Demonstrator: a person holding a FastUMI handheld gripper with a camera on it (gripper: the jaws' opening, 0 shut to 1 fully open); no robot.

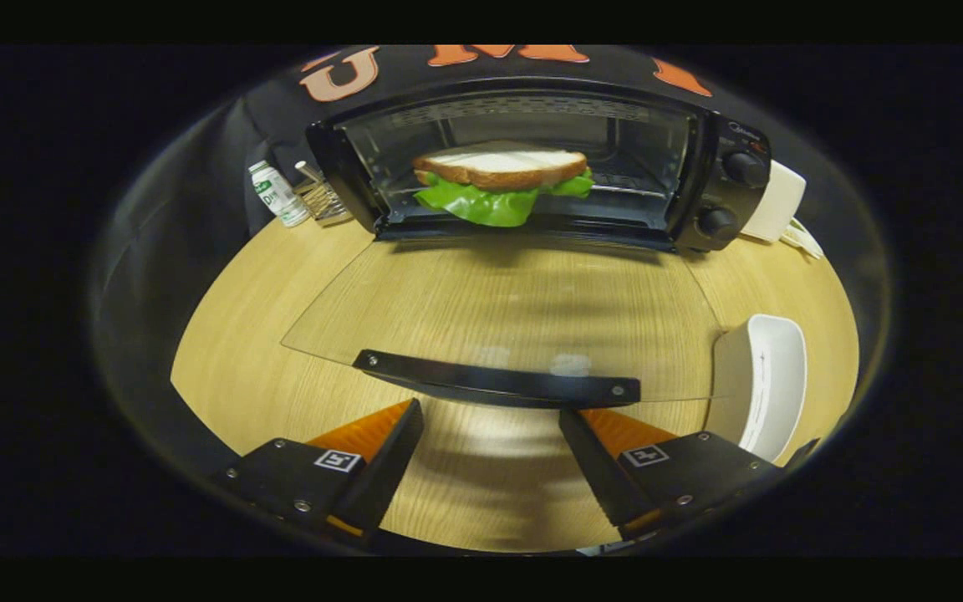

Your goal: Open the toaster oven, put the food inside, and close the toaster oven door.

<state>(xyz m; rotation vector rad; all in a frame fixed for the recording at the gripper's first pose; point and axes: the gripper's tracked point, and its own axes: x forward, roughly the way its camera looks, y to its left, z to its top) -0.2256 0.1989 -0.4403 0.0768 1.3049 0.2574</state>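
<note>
The sandwich (502,180) is seen on the rack inside the toaster oven (532,163) at the tabletop's (222,334) far edge. Its glass door (498,322) is folded down flat. The gripper (491,431) is held wide apart, empty, fingers (385,443) just short of the door handle (498,380).

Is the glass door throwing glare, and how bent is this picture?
Gripper view: pale reflections on the open glass door near its handle, no harsh glare; the fisheye bows the table; the sandwich in the toaster oven is sharp; the tongs are open.
</note>
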